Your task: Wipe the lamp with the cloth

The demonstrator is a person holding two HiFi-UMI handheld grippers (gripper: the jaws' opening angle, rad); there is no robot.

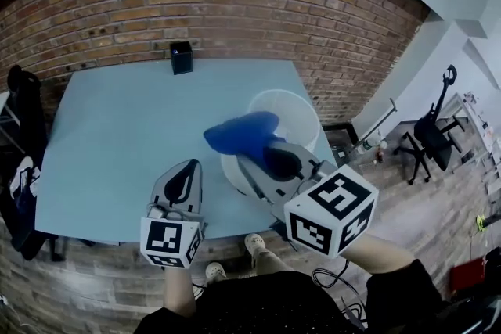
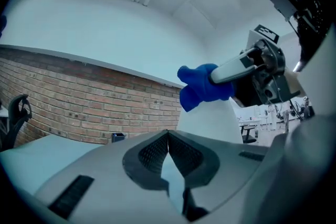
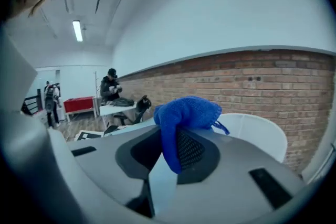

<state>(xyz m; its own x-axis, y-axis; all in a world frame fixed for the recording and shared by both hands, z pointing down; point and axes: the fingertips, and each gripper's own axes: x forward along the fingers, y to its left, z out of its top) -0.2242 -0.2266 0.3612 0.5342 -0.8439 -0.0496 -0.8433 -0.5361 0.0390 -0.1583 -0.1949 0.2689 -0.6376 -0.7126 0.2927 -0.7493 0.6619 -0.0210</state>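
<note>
The lamp's white shade point(image 1: 293, 109) stands at the right side of the light blue table point(image 1: 117, 137). My right gripper point(image 1: 262, 146) is shut on a blue cloth point(image 1: 239, 131) and holds it against the shade's near left rim. In the right gripper view the blue cloth point(image 3: 181, 115) hangs from the closed jaws, with the white shade point(image 3: 257, 131) just behind. My left gripper point(image 1: 182, 182) hovers shut and empty over the table's front edge, left of the lamp. From the left gripper view the shade point(image 2: 210, 123) and cloth point(image 2: 202, 86) rise ahead to the right.
A small black cup point(image 1: 181, 57) stands at the table's far edge against the brick wall point(image 1: 235, 4). Office chairs stand at the left point(image 1: 19, 129) and right point(image 1: 430, 137). A person point(image 3: 110, 89) sits at a distant desk.
</note>
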